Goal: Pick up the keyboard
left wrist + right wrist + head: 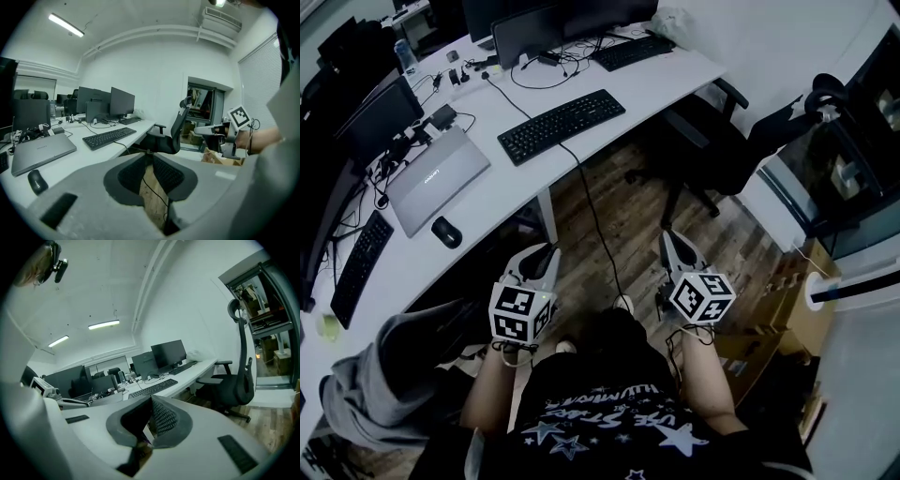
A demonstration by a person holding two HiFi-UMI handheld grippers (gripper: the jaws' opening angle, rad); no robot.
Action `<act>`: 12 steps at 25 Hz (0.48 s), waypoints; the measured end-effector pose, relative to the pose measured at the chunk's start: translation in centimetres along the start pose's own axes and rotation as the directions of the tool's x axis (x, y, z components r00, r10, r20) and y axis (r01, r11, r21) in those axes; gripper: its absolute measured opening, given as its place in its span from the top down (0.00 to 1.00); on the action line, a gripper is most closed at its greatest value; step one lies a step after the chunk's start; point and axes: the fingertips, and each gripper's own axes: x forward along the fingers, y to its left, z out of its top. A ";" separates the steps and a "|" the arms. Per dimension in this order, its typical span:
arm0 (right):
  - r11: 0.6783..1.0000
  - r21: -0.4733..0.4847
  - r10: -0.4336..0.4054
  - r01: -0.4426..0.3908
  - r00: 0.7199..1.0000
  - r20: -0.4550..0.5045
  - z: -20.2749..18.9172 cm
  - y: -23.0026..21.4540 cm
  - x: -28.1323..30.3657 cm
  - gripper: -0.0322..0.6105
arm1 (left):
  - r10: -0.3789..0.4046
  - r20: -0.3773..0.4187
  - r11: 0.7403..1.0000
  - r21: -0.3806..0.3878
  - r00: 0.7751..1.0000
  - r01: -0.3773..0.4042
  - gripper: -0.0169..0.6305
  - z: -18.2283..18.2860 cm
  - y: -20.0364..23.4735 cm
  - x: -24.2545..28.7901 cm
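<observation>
Two tools, both with jaws pressed together and nothing between them. The left tool [546, 251] and right tool [673, 239] hang low in front of us over the wooden floor [637, 220], well apart from the bench [506, 192].

The keyboard [562, 125] lies flat on the bench ahead, beyond the closed laptop [436, 178]. A cable [592, 216] runs by it and drops off the bench edge to the floor; we cannot tell whether it belongs to the keyboard. A second keyboard [633, 52] lies further along, and we take the nearer one as target.

We judge the step in hand to be the approach, with nothing touched yet. To do it well:
- We spread the jaws before arriving.
- We bring one tool to each short end.
- We pinch the thin edges level and lift both ends evenly.
- We watch the cable for drag at the bench edge.
</observation>
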 end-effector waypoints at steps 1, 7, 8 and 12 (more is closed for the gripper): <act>1.000 0.000 0.017 -0.017 1.000 -0.001 0.3 -0.2 0.5 0.94 | -0.004 0.001 1.000 0.003 1.000 0.004 0.87 0.3 -0.2 0.5; 0.989 0.009 0.148 -0.148 0.989 -0.028 1.4 -3.8 4.6 0.58 | 0.045 -0.027 0.999 -0.017 0.999 -0.046 0.40 0.9 -0.4 5.1; 0.986 0.010 0.165 -0.165 0.985 -0.042 1.5 -4.7 5.3 0.54 | 0.058 -0.039 0.998 -0.030 0.998 -0.059 0.38 0.9 -0.5 6.0; 0.973 0.030 0.229 -0.227 0.968 -0.101 2.4 -8.4 8.2 0.40 | 0.117 -0.075 0.991 -0.062 0.990 -0.122 0.32 1.4 -1.0 9.1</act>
